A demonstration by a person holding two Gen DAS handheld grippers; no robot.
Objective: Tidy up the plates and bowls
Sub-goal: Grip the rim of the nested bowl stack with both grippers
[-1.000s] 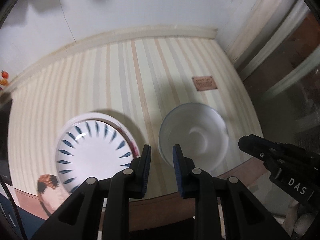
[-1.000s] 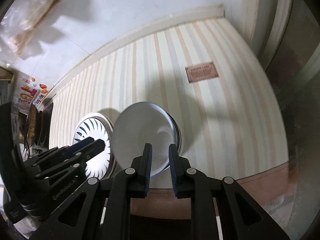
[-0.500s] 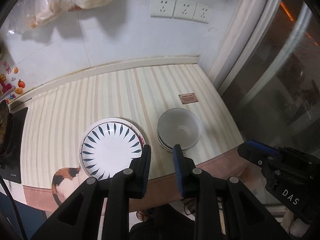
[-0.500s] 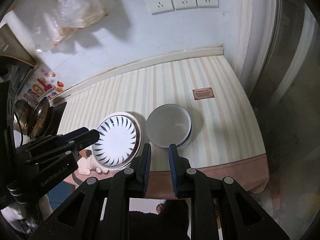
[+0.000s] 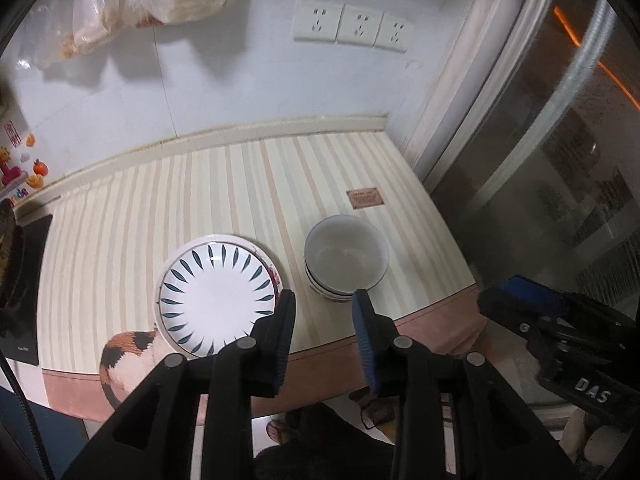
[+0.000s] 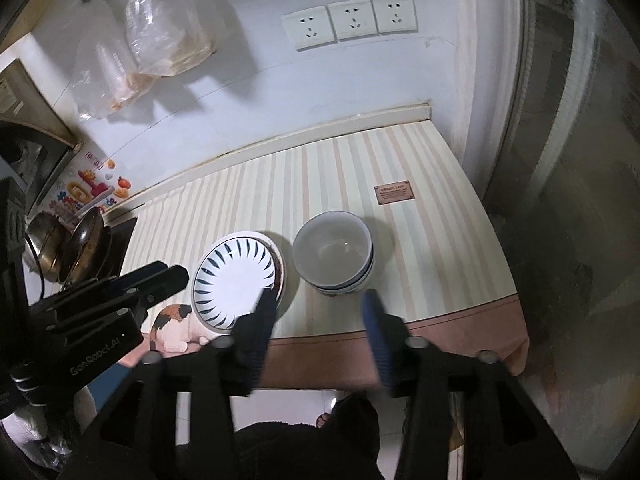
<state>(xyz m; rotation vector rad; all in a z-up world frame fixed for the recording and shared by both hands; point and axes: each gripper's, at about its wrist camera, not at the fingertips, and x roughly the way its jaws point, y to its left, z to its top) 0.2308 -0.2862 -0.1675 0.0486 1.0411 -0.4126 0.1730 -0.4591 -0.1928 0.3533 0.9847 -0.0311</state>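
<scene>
A stack of white bowls (image 5: 346, 254) stands on the striped table, also in the right wrist view (image 6: 333, 256). To its left lies a white plate with blue petal marks (image 5: 218, 288), stacked on another plate; it shows in the right wrist view too (image 6: 236, 280). My left gripper (image 5: 323, 308) is open and empty, held high above the table's front edge. My right gripper (image 6: 318, 306) is open and empty, also high above the front edge, in front of the bowls.
A brown label (image 5: 365, 198) lies on the tablecloth (image 5: 160, 216) behind the bowls. A cat figure (image 5: 128, 354) sits at the front edge by the plates. Pots (image 6: 68, 248) stand at far left. Wall sockets (image 6: 352, 20) and hanging bags (image 6: 160, 48) are behind.
Both grippers have pulled up and back from the table, and both have opened wider. The right gripper let go of the bowl, which now sits on the bowl stack.
</scene>
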